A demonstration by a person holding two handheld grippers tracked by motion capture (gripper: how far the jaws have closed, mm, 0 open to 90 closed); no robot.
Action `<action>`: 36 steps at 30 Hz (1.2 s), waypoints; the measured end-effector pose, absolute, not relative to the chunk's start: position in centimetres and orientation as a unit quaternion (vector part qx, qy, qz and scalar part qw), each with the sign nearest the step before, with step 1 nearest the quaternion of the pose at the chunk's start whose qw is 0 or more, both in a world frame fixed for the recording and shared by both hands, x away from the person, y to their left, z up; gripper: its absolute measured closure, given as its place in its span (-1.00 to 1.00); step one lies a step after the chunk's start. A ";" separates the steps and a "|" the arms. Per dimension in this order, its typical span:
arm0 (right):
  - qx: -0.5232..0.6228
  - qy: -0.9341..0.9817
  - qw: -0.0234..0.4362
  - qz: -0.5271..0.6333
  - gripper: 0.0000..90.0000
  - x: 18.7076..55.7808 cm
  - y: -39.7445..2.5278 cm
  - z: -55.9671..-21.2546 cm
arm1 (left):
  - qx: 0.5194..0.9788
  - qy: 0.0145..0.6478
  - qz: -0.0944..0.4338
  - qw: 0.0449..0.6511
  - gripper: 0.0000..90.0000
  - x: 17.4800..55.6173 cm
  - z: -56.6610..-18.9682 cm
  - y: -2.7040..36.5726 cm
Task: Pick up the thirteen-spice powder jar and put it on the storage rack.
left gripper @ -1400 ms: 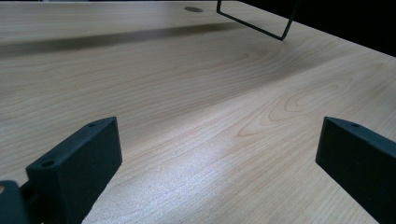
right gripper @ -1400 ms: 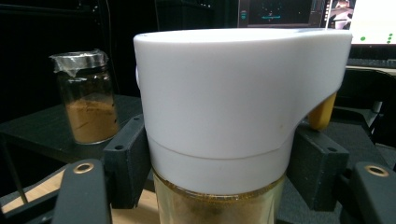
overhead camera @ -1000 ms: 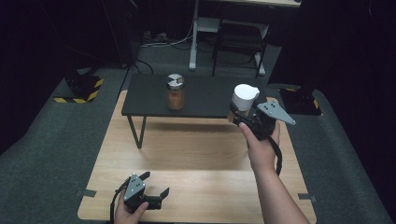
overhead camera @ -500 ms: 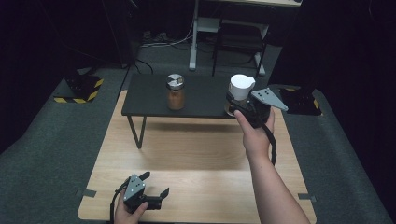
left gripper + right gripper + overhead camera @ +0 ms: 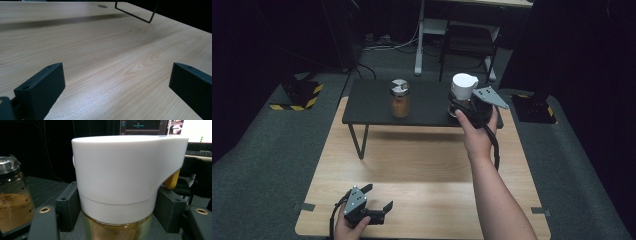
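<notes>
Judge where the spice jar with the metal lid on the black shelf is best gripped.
Probably grip the spice jar across its glass body below the metal lid, coming level from the person's side: it stands upright and apart from the white-capped jar in the right gripper.

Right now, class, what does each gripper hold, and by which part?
Right gripper: the white-capped jar, jaws just below its cap. Left gripper: open, holding nothing.
</notes>
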State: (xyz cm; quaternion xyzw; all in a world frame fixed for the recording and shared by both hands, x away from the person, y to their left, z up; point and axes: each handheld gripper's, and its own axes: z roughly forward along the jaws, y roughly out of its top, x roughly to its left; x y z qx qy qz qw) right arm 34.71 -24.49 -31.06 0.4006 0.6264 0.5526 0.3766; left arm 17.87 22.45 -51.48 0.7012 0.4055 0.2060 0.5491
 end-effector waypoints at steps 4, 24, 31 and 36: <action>0.399 0.625 0.379 0.554 -0.31 35.1 -24.4 -31.3 | 0.701 0.405 0.205 0.550 -0.99 17.9 -51.5 22.5; 0.403 0.616 0.385 0.556 -0.31 35.5 -24.0 -32.4 | 0.703 0.406 0.204 0.547 -0.99 17.9 -51.4 22.5; 0.404 0.610 0.384 0.564 -0.31 35.5 -24.3 -32.8 | 0.702 0.405 0.204 0.549 -0.99 17.9 -51.5 22.6; 0.404 0.610 0.383 0.565 -0.31 35.5 -24.4 -32.9 | 0.701 0.406 0.203 0.550 -0.99 17.9 -51.5 22.6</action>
